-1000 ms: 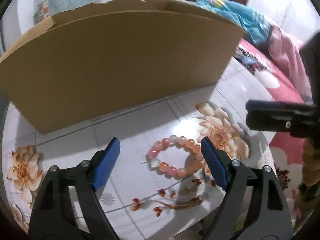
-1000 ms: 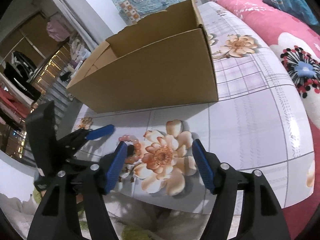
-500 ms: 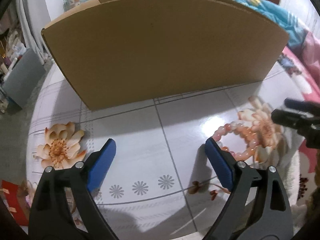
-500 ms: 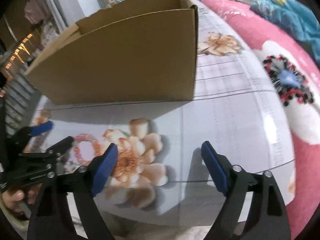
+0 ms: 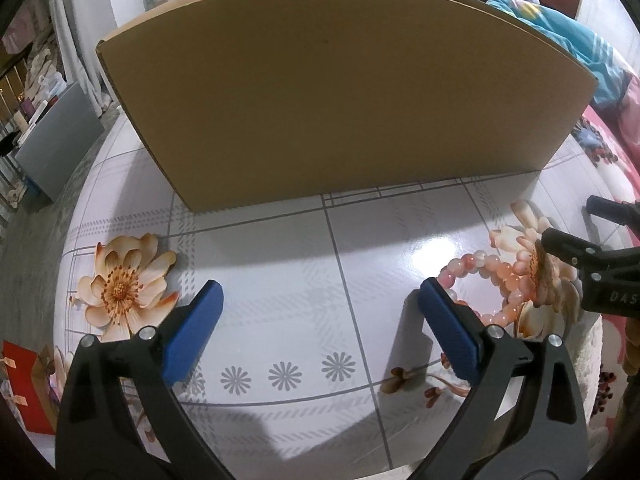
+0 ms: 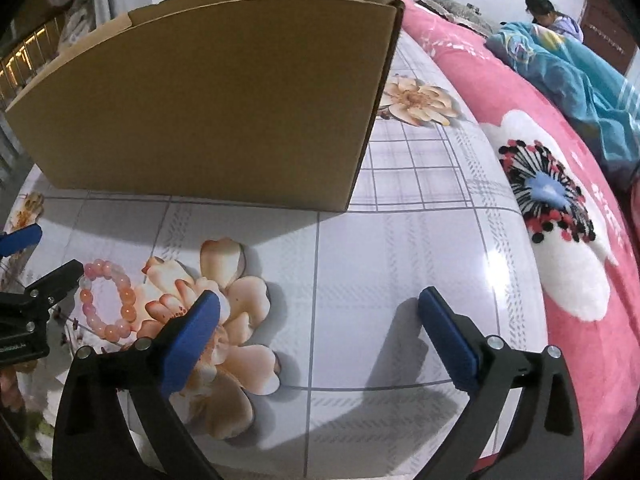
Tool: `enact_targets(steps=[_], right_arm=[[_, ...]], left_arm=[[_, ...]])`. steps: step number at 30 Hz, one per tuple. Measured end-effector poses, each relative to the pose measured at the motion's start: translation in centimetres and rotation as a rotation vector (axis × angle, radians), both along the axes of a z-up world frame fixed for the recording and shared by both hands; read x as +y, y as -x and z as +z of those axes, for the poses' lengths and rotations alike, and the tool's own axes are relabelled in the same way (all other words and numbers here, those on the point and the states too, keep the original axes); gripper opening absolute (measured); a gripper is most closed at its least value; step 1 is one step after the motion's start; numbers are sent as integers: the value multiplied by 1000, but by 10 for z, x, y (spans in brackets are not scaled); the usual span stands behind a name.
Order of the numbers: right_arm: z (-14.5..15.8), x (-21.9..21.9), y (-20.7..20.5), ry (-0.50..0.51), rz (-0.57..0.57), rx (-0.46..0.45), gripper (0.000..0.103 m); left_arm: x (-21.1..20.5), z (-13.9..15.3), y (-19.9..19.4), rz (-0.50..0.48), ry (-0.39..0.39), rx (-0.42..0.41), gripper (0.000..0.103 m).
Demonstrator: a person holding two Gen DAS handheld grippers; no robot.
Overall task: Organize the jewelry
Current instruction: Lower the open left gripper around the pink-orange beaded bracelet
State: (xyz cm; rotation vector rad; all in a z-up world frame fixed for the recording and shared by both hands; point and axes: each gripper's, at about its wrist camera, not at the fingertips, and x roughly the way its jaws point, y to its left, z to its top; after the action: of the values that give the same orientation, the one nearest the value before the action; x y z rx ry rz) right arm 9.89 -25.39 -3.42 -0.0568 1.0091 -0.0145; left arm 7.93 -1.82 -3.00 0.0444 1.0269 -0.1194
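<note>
While both grippers hang over the counter (image 5: 280, 288), their blue fingers (image 5: 192, 336) are opening wide and hold nothing. One pink bead bracelet (image 6: 106, 300) lies flat on the counter, between the left gripper (image 5: 320, 328) and the right gripper (image 6: 320, 332), just beside each one's inner finger. One cardboard box (image 6: 208, 100) stands behind, and bare counter stays free before it. A pink bed (image 6: 560, 200) borders the right edge

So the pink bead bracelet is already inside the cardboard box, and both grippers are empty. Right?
Not quite. The pink bead bracelet lies on the table in front of the cardboard box, as the right wrist view shows. The left gripper and right gripper are indeed empty, their jaws opening.
</note>
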Motion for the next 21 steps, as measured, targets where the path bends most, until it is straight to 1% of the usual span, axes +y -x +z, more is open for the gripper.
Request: enact_targets(steps=[7,14,21], right_arm=[[-3,-6,-2,-17,38,4,97],[-4,-6,0,-24,39,2,97],[-6,-9,2,-37,52,-20,97]], left_arm=[[8,2,6,7,0,-5,95],[9,2,5,11,0,0,95],[10,4,5,14,0,0,95]])
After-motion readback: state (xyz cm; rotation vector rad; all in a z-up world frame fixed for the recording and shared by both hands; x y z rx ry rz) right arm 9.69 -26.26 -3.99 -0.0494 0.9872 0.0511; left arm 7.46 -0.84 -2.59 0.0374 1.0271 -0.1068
